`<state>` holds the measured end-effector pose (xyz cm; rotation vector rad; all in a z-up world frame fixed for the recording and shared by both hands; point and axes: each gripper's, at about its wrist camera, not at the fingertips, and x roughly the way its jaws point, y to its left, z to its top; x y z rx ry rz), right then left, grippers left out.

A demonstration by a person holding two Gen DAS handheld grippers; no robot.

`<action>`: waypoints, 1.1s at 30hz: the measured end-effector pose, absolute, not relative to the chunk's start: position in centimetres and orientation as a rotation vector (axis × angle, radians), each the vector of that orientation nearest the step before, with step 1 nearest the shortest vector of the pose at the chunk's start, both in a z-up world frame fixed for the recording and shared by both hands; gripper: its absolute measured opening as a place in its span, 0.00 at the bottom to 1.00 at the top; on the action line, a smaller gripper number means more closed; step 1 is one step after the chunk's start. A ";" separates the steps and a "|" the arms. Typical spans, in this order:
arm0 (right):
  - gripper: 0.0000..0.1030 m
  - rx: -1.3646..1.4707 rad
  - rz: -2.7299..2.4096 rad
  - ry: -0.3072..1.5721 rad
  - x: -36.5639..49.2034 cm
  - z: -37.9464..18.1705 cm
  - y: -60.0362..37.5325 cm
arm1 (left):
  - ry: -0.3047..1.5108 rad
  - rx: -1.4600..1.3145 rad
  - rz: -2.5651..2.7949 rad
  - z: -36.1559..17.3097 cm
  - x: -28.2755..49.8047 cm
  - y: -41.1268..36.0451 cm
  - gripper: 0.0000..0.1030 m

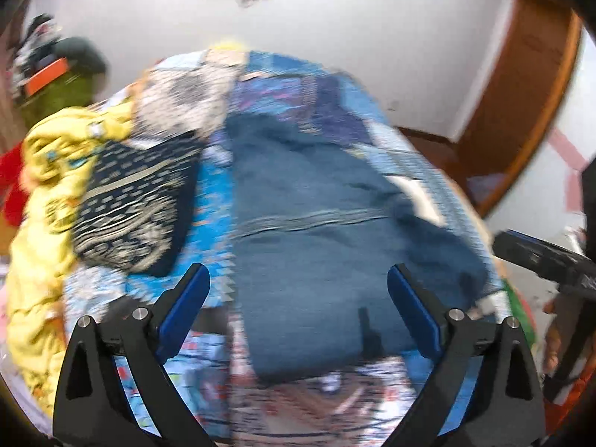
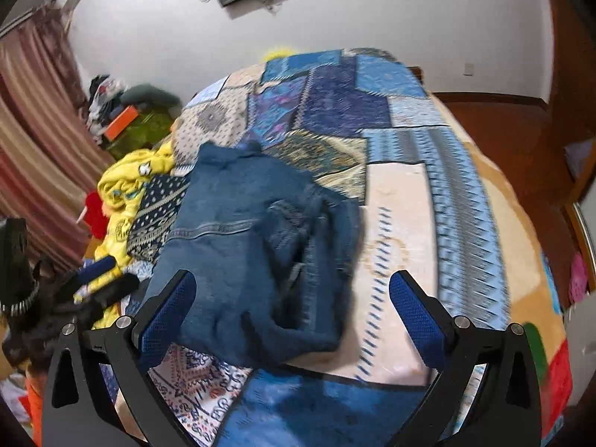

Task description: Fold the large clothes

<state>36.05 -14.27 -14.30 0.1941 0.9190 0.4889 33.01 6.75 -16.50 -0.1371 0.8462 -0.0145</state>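
Note:
A large blue denim garment point(image 1: 327, 231) lies folded over on the patchwork bed cover point(image 1: 305, 85). In the right wrist view the denim garment point(image 2: 246, 246) lies left of centre, bunched at its right side. My left gripper point(image 1: 298, 279) is open and empty, above the garment's near part. My right gripper point(image 2: 292, 288) is open and empty, above the garment's near right edge. The right gripper also shows at the right edge of the left wrist view point(image 1: 547, 260). The left gripper shows at the left of the right wrist view point(image 2: 97, 279).
A dark patterned folded cloth point(image 1: 134, 201) and a crumpled yellow garment point(image 1: 48, 193) lie left of the denim. A red item point(image 2: 95, 216) sits beside them. A cluttered green stand point(image 2: 138, 126) and striped curtains point(image 2: 33, 141) are left. Wooden bed frame point(image 1: 521, 111) is right.

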 end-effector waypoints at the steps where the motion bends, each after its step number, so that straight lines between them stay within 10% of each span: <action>1: 1.00 0.181 0.500 0.935 36.4 -14.8 -13.5 | 0.861 -0.136 0.007 -17.0 33.1 7.4 0.94; 14: 1.00 0.206 0.432 1.086 36.9 -22.7 -16.1 | 0.958 -0.131 0.006 -23.2 32.6 7.7 0.98; 33: 1.00 0.074 0.380 1.046 40.2 -20.2 -13.8 | 0.948 -0.090 0.022 -23.1 32.3 7.3 0.98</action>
